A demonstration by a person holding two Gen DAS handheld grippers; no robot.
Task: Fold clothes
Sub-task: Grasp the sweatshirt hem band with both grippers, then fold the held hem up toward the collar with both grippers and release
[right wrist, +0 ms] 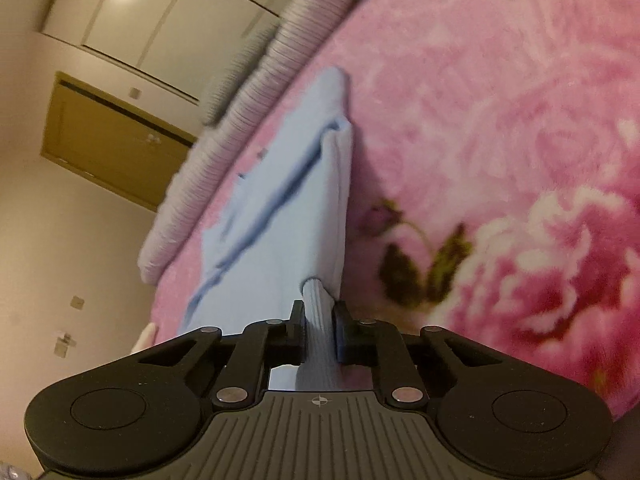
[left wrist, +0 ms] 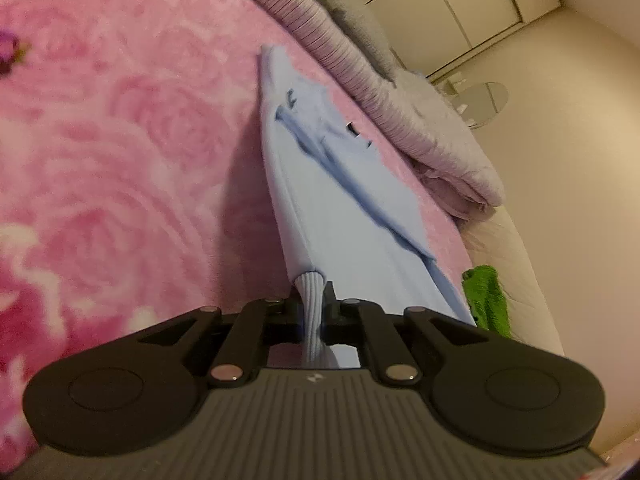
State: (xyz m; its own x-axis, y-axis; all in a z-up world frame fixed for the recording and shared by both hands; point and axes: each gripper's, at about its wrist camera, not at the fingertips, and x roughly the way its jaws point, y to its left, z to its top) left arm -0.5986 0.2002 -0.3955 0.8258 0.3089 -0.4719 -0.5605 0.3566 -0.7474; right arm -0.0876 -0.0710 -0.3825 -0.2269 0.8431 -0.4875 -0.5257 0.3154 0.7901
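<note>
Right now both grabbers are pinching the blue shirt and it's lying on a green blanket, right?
Not quite. Both grippers, left gripper and right gripper, do pinch the blue shirt, but it lies on a pink flowery blanket, as both wrist views show. The only green thing is off to the side.

In the left wrist view the garment (left wrist: 340,200) runs from the left tool (left wrist: 314,308) at bottom centre up toward the frame's upper middle, lying on the blanket (left wrist: 120,140). A folded quilt (left wrist: 400,100) lies along the garment's right side, and a small cloth (left wrist: 486,300) sits lower right. In the right wrist view the quilt (right wrist: 240,120) lies left of the garment (right wrist: 288,208).
</note>
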